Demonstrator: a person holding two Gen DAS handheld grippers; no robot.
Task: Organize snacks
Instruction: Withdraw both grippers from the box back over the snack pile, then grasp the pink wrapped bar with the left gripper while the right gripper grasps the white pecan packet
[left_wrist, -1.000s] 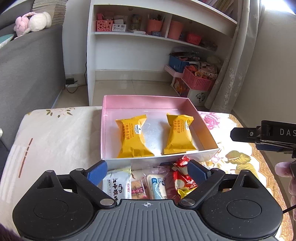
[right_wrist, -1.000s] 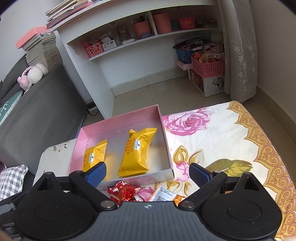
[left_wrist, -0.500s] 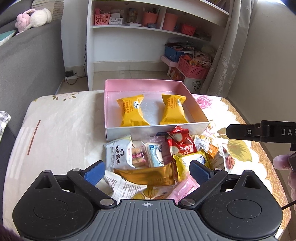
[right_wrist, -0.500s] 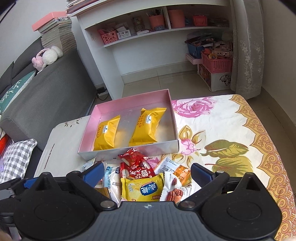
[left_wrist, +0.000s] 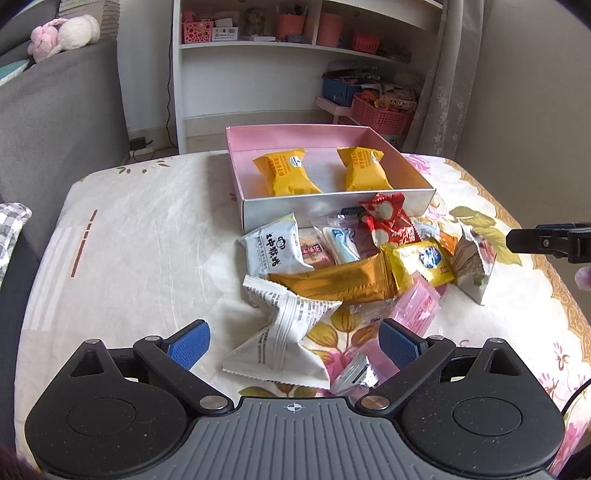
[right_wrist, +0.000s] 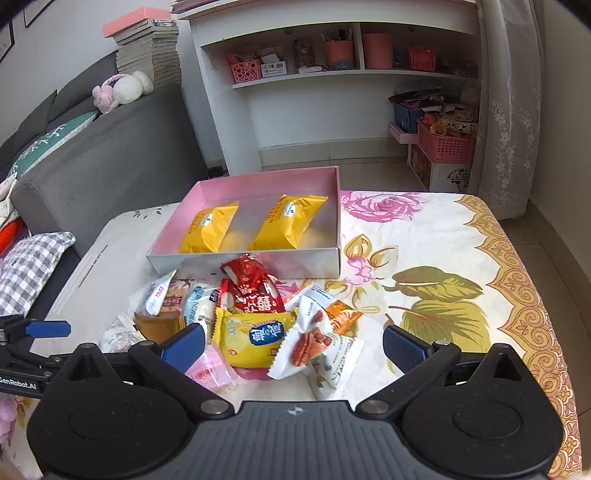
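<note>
The loose snacks lie in a heap on the surface (right_wrist: 436, 236), just ahead of both hand-held grippers. In the right wrist view, a yellow packet with a blue oval (right_wrist: 255, 338) and a white pecan packet (right_wrist: 314, 347) sit between the fingers of the right hand-held gripper (right_wrist: 293, 345), with a pink packet (right_wrist: 210, 369) close beside its left finger (right_wrist: 183, 345). Its jaws stand wide apart, having just been opening, and the pads press on nothing. Beyond the yellow packet lies a red packet (right_wrist: 251, 284), touching the near wall of the pink box (right_wrist: 338, 206).

In the left wrist view, a white printed packet (left_wrist: 280, 332) lies between the fingers of the left hand-held gripper (left_wrist: 295, 341), whose jaws are also spread apart and clear of it. Just past it come a gold packet (left_wrist: 340, 282) and a white packet with dark characters (left_wrist: 275, 251); a small silver wrapper (left_wrist: 354, 373) sits close by its right finger (left_wrist: 400, 343).

The box stands farther ahead of both hand-held grippers, open on top, with two orange-yellow packets (left_wrist: 284, 175) (left_wrist: 364, 170) lying side by side inside, apart from each other.

The surface is covered with a floral cloth. To the left of it is a grey sofa (right_wrist: 110, 147) with a plush toy (right_wrist: 122, 90) on its back; behind the box stands a white shelf unit (left_wrist: 258, 74).
</note>
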